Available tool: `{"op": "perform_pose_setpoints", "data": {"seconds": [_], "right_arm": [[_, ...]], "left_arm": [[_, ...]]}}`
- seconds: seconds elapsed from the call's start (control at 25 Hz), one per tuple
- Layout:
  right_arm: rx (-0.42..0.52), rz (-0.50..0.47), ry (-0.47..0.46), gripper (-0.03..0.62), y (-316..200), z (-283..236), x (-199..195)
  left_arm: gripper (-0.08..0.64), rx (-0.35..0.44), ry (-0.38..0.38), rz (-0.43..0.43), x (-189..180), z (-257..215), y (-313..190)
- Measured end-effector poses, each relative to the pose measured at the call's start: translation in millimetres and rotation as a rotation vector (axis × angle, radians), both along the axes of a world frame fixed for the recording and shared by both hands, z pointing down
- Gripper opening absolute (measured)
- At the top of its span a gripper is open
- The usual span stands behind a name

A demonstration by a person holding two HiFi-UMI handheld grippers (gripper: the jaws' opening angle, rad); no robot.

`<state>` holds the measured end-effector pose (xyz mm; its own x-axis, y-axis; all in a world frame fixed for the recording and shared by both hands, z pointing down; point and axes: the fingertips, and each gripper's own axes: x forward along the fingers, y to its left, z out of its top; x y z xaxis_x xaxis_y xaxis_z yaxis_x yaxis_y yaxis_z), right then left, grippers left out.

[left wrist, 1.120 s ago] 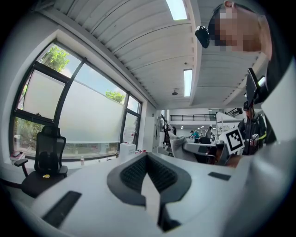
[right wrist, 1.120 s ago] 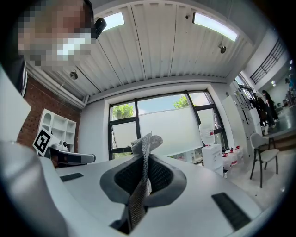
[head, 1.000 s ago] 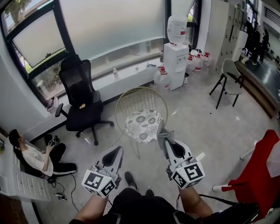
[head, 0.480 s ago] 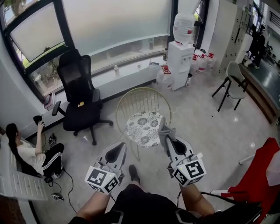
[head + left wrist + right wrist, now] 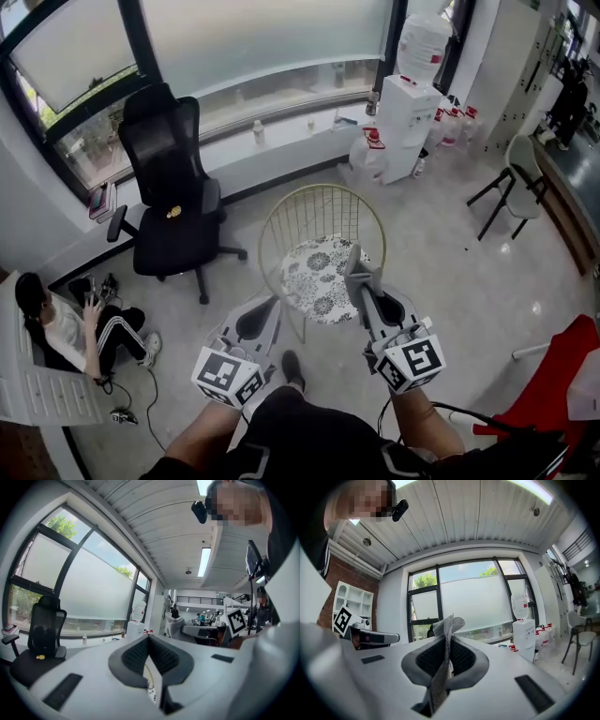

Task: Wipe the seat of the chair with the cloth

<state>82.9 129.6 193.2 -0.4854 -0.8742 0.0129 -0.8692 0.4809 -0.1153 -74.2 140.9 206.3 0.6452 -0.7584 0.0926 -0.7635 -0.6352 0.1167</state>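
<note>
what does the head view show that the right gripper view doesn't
Only the head view: the gold wire chair with its patterned seat, and a seated person at the left. Only the right gripper view: the slatted ceiling and a white shelf unit. Both: the right gripper shut on the grey cloth, the water dispenser and the big window.

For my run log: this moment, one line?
left gripper: shut, empty | right gripper: shut on cloth | chair seat: untouched
</note>
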Motion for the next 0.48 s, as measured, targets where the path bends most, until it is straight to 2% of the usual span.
{"op": "perform_pose_setpoints", "data": {"seconds": [0.48], "right_arm": [[-0.063, -0.007, 0.036, 0.021, -114, 32, -45]], "left_arm": [[0.008, -0.043, 0.019, 0.006, -36, 28, -107]]}}
